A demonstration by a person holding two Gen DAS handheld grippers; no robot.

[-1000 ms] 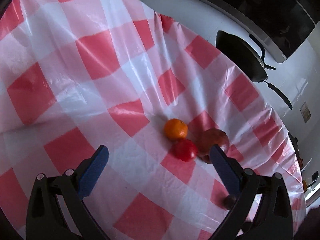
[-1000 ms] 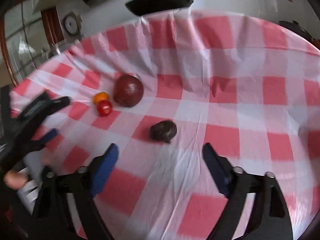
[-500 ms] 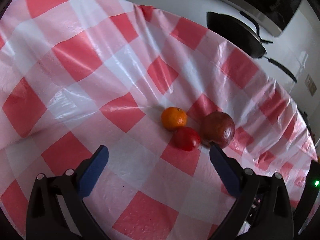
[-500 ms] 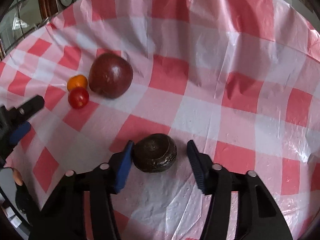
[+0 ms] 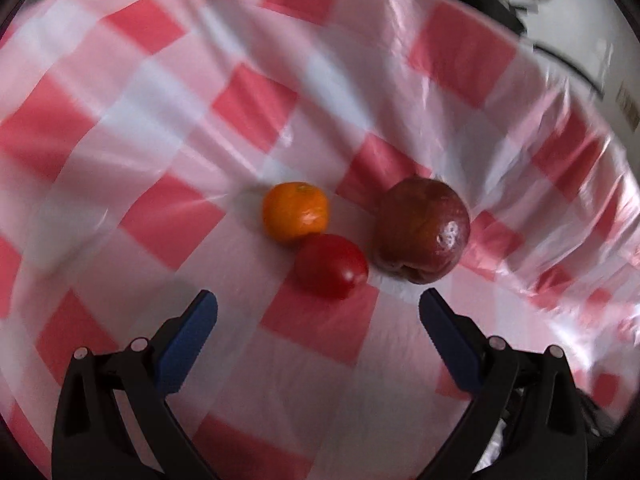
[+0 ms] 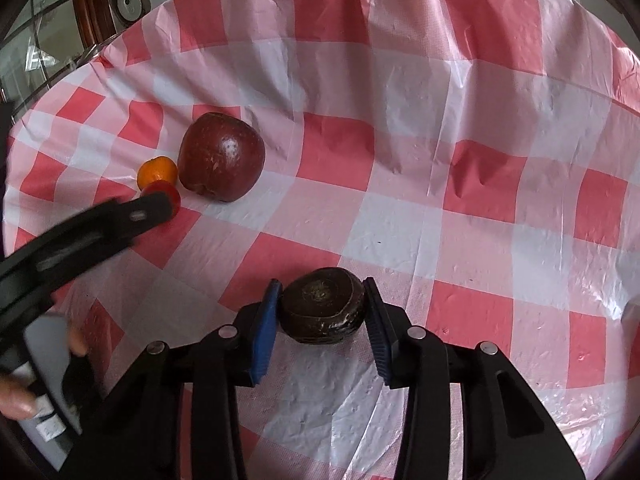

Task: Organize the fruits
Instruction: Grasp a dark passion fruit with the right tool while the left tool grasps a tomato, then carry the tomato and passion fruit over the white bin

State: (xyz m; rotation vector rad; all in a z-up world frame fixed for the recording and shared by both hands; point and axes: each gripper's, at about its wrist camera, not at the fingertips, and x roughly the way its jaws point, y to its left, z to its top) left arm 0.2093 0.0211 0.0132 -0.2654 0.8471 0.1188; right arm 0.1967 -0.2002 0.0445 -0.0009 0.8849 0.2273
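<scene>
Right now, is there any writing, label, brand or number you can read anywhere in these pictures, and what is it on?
No text can be read.
Small tan plate on the white wall: a sign or label, too blurred to read.
Round dial-like object past the table's far edge: any markings too small to read.
The fruits, apple, orange, tomato and dark fruit: no stickers visible.
Checked tablecloth: no print.

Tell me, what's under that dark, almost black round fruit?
The dark round fruit sits on the red-and-white checked plastic tablecloth, pinched between the right tool's blue pads. The table beneath the cloth is covered, so it cannot be seen.
</scene>
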